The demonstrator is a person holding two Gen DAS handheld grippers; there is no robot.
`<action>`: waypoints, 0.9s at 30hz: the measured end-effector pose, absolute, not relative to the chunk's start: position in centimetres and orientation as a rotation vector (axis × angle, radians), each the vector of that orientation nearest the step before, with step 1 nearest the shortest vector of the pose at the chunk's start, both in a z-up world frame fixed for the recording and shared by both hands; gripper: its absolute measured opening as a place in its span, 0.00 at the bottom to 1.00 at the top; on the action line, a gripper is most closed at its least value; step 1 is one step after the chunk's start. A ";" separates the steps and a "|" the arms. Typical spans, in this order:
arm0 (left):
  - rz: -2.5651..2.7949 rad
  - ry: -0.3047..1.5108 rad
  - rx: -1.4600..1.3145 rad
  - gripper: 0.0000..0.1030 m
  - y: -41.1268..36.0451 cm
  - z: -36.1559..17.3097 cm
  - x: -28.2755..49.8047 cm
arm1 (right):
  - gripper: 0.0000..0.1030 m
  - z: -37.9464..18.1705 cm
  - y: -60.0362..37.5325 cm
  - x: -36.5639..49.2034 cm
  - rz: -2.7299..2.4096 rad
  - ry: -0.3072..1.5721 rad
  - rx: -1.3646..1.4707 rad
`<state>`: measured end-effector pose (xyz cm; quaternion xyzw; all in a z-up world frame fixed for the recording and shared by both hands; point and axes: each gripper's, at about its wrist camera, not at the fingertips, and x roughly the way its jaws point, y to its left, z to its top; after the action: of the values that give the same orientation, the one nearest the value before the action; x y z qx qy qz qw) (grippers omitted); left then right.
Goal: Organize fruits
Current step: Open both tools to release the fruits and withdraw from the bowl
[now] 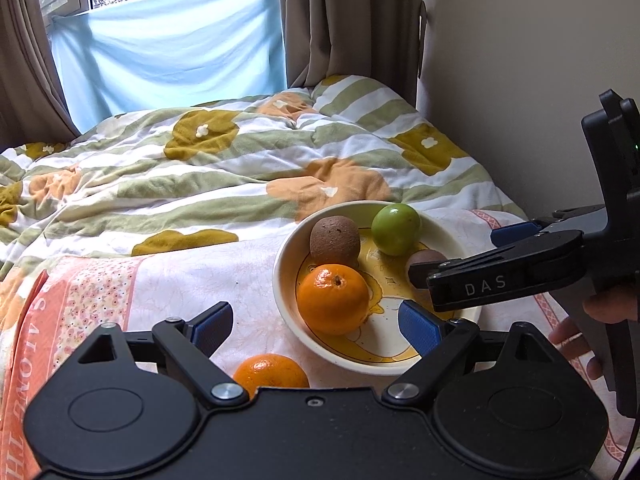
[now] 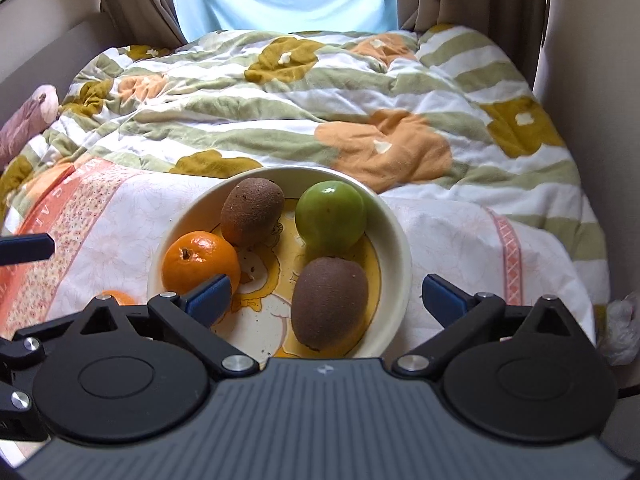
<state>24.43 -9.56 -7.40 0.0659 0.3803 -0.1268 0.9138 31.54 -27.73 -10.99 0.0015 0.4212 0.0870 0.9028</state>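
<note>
Both the left gripper [image 1: 314, 322] and the right gripper [image 2: 326, 294] are spread, holding nothing, over the bowl [image 2: 400, 240] holding two kiwis, an orange and a green fruit.

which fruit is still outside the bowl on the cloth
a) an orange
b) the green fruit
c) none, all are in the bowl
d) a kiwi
a: one orange lies on the cloth beside the bowl, while the other orange, two kiwis and the green fruit sit inside it.
</note>
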 end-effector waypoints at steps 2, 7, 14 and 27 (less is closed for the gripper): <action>-0.264 0.773 0.133 0.90 -9.6 -6.9 23.9 | 1.00 -10.1 -27.5 30.7 0.178 0.849 -0.026; -0.277 0.731 0.147 0.90 -9.7 -5.6 22.1 | 1.00 -7.9 -27.4 28.5 0.164 0.813 -0.024; -0.286 0.672 0.128 0.96 -8.7 -3.8 18.8 | 1.00 -4.8 -26.8 24.5 0.131 0.784 -0.001; -0.240 0.621 0.084 0.97 -2.1 -0.8 12.0 | 1.00 -0.1 -23.7 16.0 0.075 0.701 0.101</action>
<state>12.05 -2.14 -0.77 0.0410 0.3049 -0.1178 0.9442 16.03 -23.73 -0.12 0.0494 0.3433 0.0368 0.9372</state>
